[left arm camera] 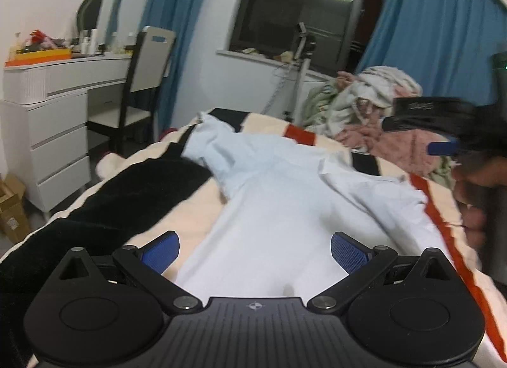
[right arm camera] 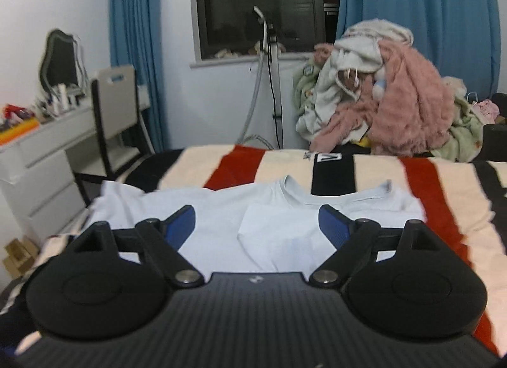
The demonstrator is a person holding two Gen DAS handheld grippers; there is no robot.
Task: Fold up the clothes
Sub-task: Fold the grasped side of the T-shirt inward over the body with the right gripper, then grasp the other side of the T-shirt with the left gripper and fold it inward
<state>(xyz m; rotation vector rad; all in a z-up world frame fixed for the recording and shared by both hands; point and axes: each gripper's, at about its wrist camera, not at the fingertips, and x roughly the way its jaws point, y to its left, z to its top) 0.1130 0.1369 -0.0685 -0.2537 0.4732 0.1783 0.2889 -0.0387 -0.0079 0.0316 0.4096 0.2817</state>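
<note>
A pale blue T-shirt [left arm camera: 279, 197] lies spread on the striped blanket [left arm camera: 133, 190] of the bed, one sleeve stretched to the far left. My left gripper [left arm camera: 255, 249] is open and empty just above the shirt's lower body. My right gripper [right arm camera: 256, 225] is open and empty over the shirt [right arm camera: 221, 222], facing its collar [right arm camera: 336, 195]. In the left wrist view the right gripper [left arm camera: 443, 133] shows at the right edge, held by a hand, above the shirt's right side.
A pile of pink, white and green clothes [right arm camera: 380, 92] sits at the bed's far end. A white dresser [left arm camera: 47, 121] and chair [left arm camera: 142, 83] stand left of the bed. A garment steamer stand [right arm camera: 272, 83] is by the window. Cardboard boxes [left arm camera: 12, 209] lie on the floor.
</note>
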